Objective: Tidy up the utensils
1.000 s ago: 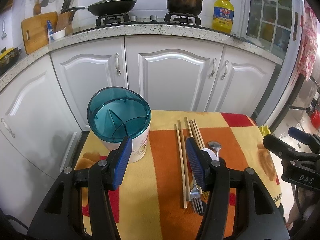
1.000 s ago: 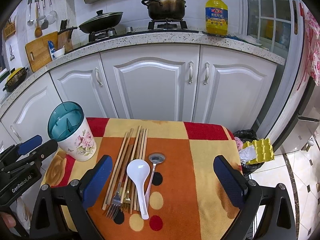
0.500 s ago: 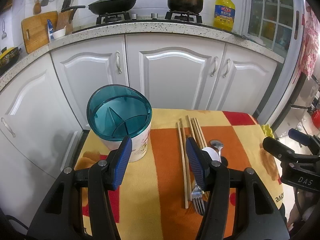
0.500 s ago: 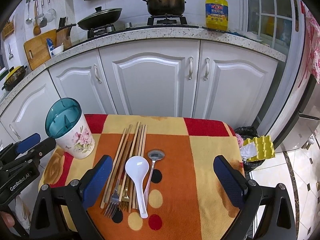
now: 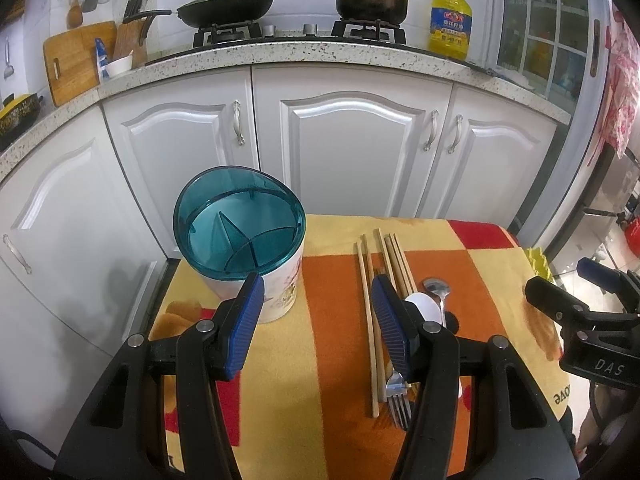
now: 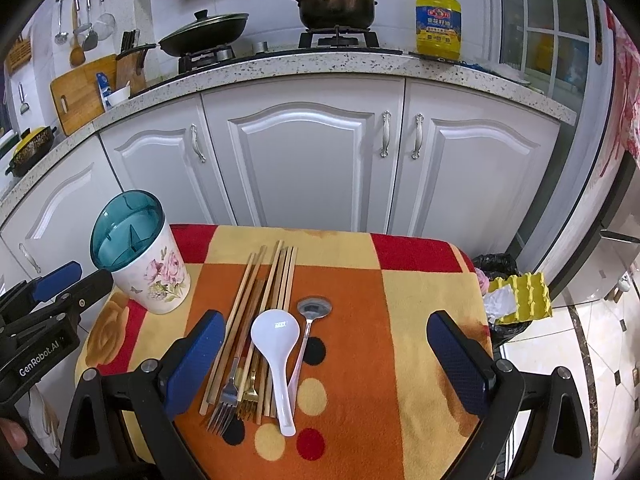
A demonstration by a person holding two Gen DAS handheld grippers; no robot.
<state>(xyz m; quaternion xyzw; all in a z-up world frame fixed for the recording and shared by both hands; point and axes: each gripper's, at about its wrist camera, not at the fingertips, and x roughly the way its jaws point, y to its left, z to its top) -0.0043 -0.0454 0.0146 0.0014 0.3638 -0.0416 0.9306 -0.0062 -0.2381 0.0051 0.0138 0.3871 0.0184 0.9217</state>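
Nearest the cameras, both claws hang above the patterned cloth (image 6: 352,360) with nothing in their grasp: the right gripper (image 6: 332,364) is spread wide, its blue pads flanking the utensil pile and a bare stretch of cloth, while the left gripper (image 5: 318,320) is parted about halfway, its pads over the strip of cloth between the holder and the pile. Taking the white ladle spoon (image 6: 278,344) as the landmark, it lies flat with its bowl pointing toward the cabinets and its handle toward the near edge of the cloth. Touching its left side are two forks, a silver fork (image 6: 224,404) and a gold fork (image 6: 250,394), tines toward the near edge. Under and left of these lies a bundle of wooden chopsticks (image 6: 272,280), reaching farther back than the ladle. Just right of the ladle lies a metal spoon (image 6: 314,308), its bowl slightly beyond the ladle's. Well to the ladle's left and farther back stands the floral utensil holder (image 6: 150,276), upright, its teal divided insert (image 5: 240,236) open at the top. Beyond everything run white cabinets (image 6: 312,160) under a speckled counter.
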